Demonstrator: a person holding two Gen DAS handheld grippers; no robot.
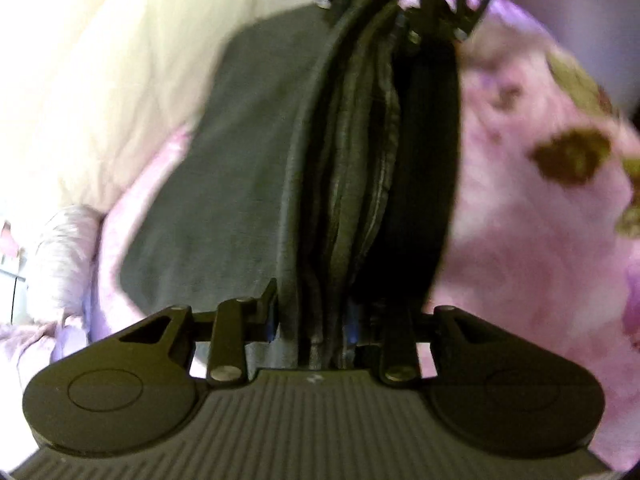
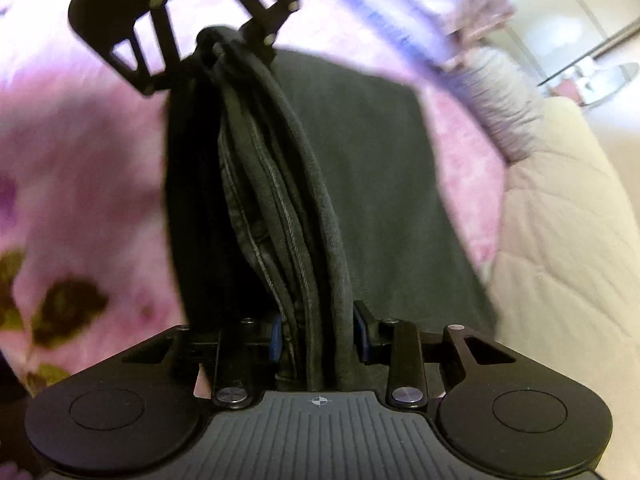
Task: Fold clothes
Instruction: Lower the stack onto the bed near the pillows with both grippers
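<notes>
A dark grey pair of jeans (image 1: 248, 168), folded into several layers, hangs stretched between the two grippers above a pink floral bedspread (image 1: 520, 208). My left gripper (image 1: 320, 320) is shut on one end of the folded edge. My right gripper (image 2: 320, 332) is shut on the other end of the jeans (image 2: 360, 184). Each view shows the other gripper at the top, clamped on the far end of the fabric: the right gripper (image 1: 384, 4) in the left wrist view, the left gripper (image 2: 216, 48) in the right wrist view. Both views are motion-blurred.
A cream quilted blanket (image 1: 92, 92) lies beside the bedspread, also seen in the right wrist view (image 2: 560, 240). A lilac knitted garment (image 2: 500, 92) lies at the bed's edge. A pale room with a door (image 2: 580, 20) is behind it.
</notes>
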